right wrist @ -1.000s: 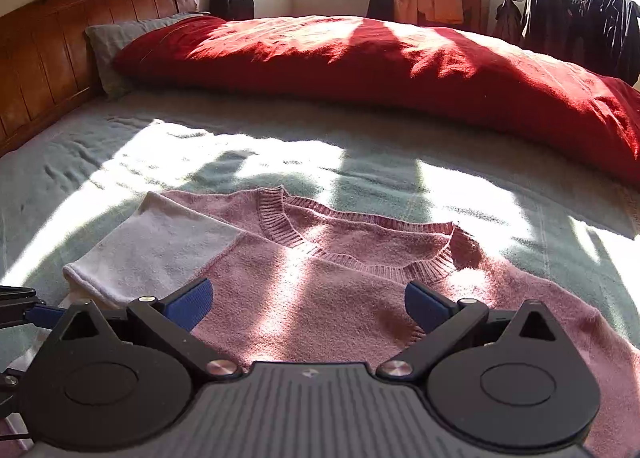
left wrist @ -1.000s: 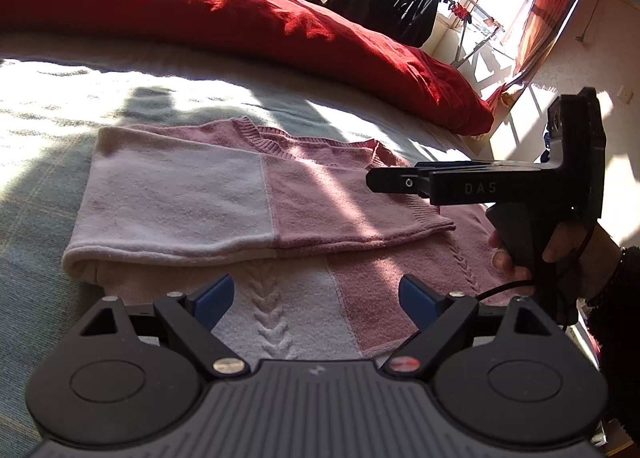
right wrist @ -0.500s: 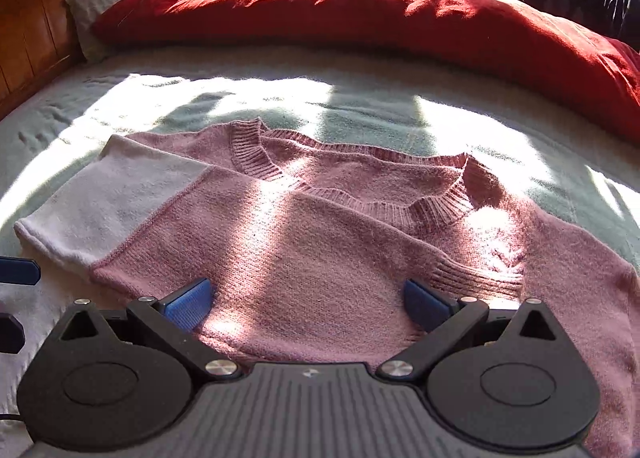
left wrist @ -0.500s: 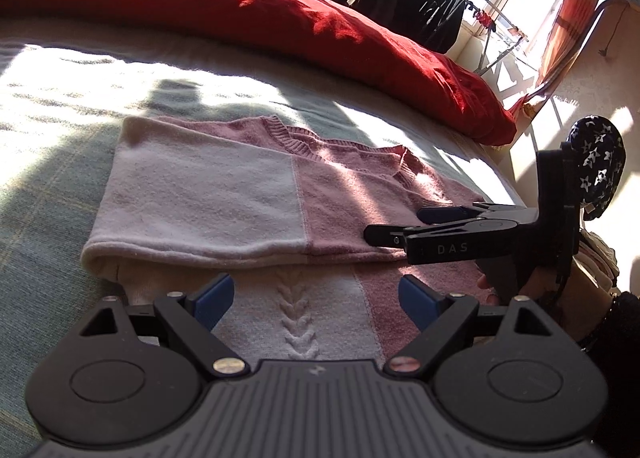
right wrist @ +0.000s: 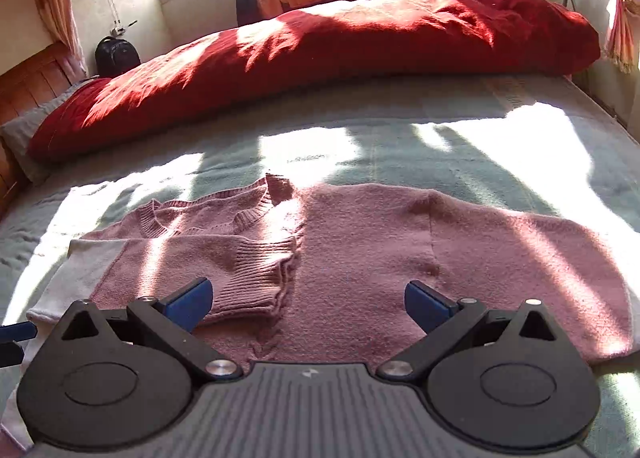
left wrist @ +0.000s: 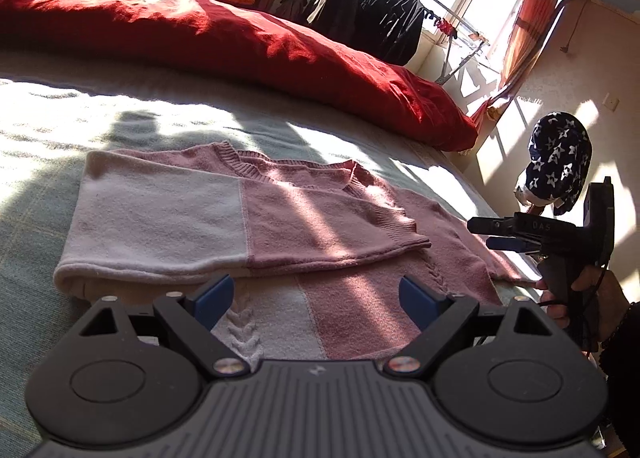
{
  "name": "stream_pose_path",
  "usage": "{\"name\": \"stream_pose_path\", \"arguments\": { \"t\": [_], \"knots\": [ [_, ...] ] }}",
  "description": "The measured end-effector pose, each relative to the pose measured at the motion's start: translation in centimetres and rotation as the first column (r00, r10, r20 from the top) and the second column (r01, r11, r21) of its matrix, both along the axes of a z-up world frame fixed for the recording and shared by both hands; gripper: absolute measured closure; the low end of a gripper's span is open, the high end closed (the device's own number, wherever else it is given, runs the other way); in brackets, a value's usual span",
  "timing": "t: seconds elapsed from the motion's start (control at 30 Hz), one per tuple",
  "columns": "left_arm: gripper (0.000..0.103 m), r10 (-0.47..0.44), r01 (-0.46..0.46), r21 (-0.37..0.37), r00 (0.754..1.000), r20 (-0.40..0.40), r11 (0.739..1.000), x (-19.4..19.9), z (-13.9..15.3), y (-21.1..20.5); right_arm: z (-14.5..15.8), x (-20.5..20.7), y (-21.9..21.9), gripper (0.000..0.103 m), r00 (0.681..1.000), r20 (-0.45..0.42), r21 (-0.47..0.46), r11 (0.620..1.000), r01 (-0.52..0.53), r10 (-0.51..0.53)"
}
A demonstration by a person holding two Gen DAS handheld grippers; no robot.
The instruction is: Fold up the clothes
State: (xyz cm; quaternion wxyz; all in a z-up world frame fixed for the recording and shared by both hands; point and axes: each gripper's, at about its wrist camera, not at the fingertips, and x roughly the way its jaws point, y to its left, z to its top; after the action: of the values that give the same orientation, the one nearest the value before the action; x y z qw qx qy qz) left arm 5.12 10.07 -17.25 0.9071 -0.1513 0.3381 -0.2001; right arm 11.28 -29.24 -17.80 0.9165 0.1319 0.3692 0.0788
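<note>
A pink and pale-cream knitted sweater (left wrist: 248, 225) with a ribbed neckline lies flat on the pale green blanket (left wrist: 36, 145) of a bed, striped by sunlight and shadow. One sleeve, cream at the shoulder end and pink towards its ribbed cuff, is folded across the chest; below it a cable-knit braid runs down the front (the cream half sits on the left in the left wrist view). The other sleeve lies stretched out sideways, unfolded.

The left gripper (left wrist: 312, 294) hovers low over the sweater's lower front, its blue pads wide apart with only bare knit showing between them, gripping nothing. The right gripper (right wrist: 308, 302) hangs over the chest near the folded cuff, its jaws likewise spread wide and empty.

Only the left wrist view shows the right gripper from outside: a black tool at the bed's right edge, held by a hand (left wrist: 592, 298) in a dark sleeve, with a navy star-patterned cloth (left wrist: 560, 161) behind it. Only the right wrist view shows the outstretched sleeve in full, a wooden headboard (right wrist: 28, 77) and a black backpack (right wrist: 116, 55). Both views take in the long red quilt (right wrist: 320, 53) along the far side and dark clothes on a drying rack (left wrist: 400, 17) by the window.
</note>
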Motion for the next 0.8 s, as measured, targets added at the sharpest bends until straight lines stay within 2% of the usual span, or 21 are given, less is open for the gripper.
{"name": "stream_pose_path", "arguments": {
  "t": [0.1, 0.17, 0.3, 0.53, 0.63, 0.8],
  "knots": [
    [0.013, -0.018, 0.018, -0.001, 1.0, 0.006, 1.0, -0.2, 0.1, -0.8, -0.3, -2.4, -6.3, 0.0, 0.988, -0.026, 0.095, 0.983, 0.156, -0.154],
    [0.013, -0.022, 0.022, -0.027, 1.0, -0.009, 0.999, -0.2, 0.1, -1.6, -0.6, -4.0, -10.1, 0.0, 0.967, -0.054, 0.145, 0.956, 0.253, -0.248],
    [0.013, -0.114, 0.113, -0.067, 0.993, -0.023, 0.991, 0.0, -0.1, -4.2, -1.4, -6.8, -15.7, 0.0, 0.92, -0.094, 0.217, 0.894, 0.392, -0.38],
    [0.013, -0.247, 0.247, 0.021, 0.969, -0.002, 0.969, -1.2, -0.9, -8.2, -2.9, -9.3, -21.5, 0.0, 0.872, -0.12, 0.291, 0.823, 0.489, -0.475],
    [0.012, -0.282, 0.281, 0.045, 0.959, 0.012, 0.959, -1.7, -1.2, -9.1, -4.1, -10.0, -23.9, 0.0, 0.846, -0.134, 0.365, 0.768, 0.526, -0.516],
    [0.011, -0.29, 0.29, 0.082, 0.957, -0.014, 0.954, -1.5, -2.2, -9.8, -6.1, -9.9, -26.3, 0.0, 0.813, -0.149, 0.477, 0.68, 0.557, -0.562]
  ]
}}
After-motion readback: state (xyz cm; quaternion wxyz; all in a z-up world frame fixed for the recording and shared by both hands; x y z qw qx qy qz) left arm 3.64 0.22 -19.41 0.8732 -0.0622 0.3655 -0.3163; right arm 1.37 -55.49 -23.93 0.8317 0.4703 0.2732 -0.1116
